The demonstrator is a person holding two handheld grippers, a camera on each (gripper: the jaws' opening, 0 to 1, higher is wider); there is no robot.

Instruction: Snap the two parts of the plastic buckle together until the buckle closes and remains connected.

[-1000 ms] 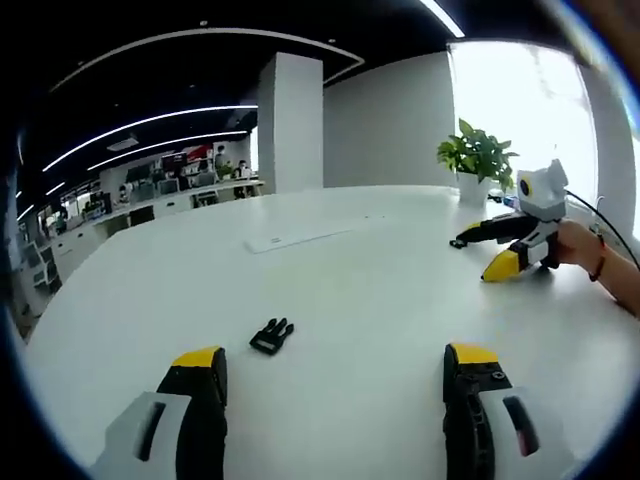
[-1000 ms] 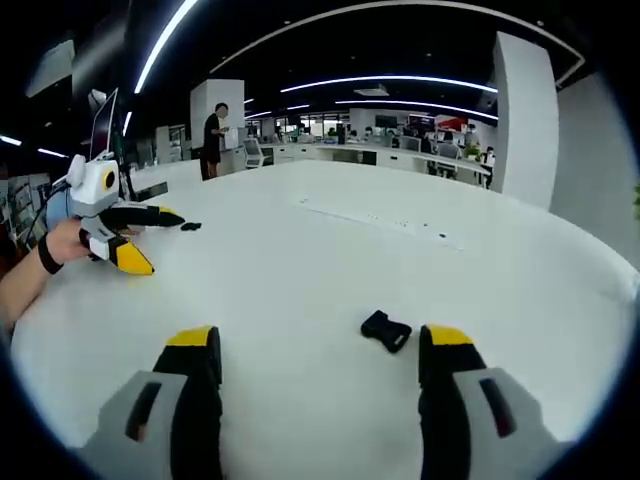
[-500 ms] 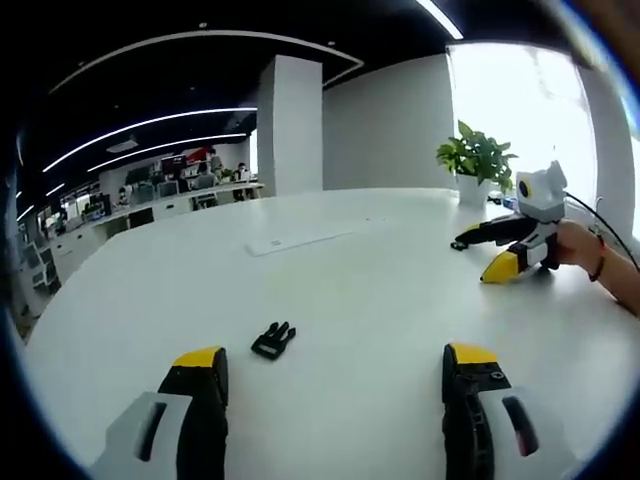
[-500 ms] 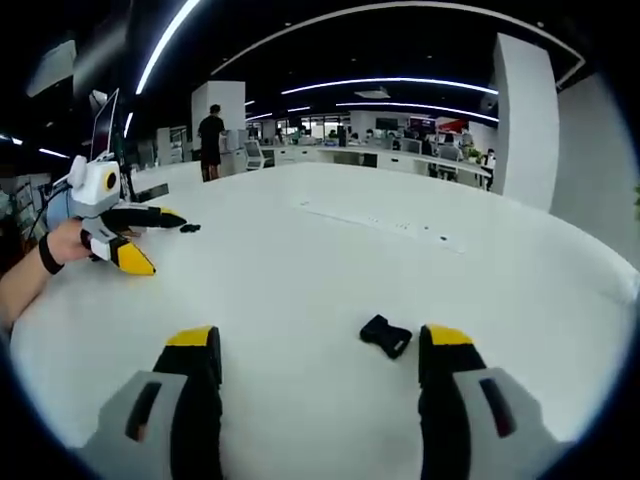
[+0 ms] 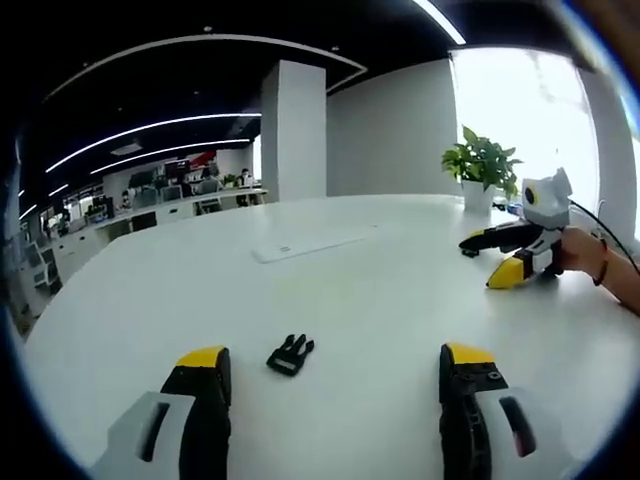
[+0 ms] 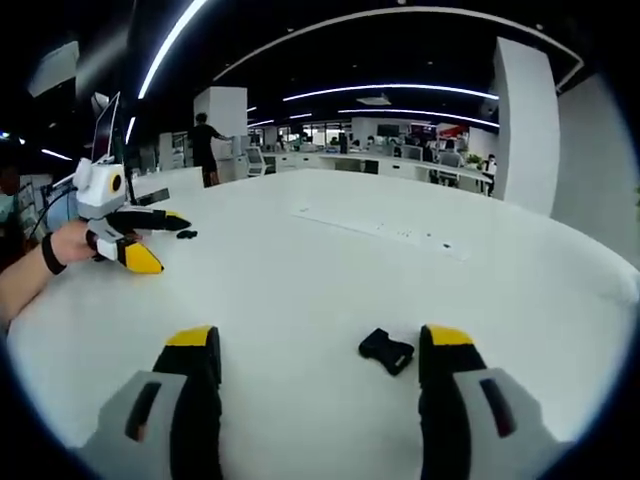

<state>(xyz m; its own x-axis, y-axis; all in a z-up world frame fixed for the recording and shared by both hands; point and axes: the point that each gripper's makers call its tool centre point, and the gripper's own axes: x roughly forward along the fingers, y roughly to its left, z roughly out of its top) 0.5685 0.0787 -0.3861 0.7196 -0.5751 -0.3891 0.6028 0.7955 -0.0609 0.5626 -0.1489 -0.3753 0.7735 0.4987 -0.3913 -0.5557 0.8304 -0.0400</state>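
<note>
Buckle halves sit apart on the surface (image 5: 400, 300), pronged piece (image 5: 290, 354) ahead of the wide-open left tool (image 5: 325, 385), socket piece (image 6: 386, 351) by the equally unclenched right tool (image 6: 318, 368), each lined up for pickup.

Two buckle parts (image 5: 290, 354) (image 6: 386, 350), two grippers (image 5: 330, 385) (image 6: 320, 362), one plant (image 5: 482, 160).

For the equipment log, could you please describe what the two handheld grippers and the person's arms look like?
Each gripper has two black jaws with yellow tips on a light grey body. The left gripper carries a white box with a yellow-ringed round lens; the right gripper looks the same, and a dark cable runs from it. The hand holding the left one wears a dark wristband.
</note>
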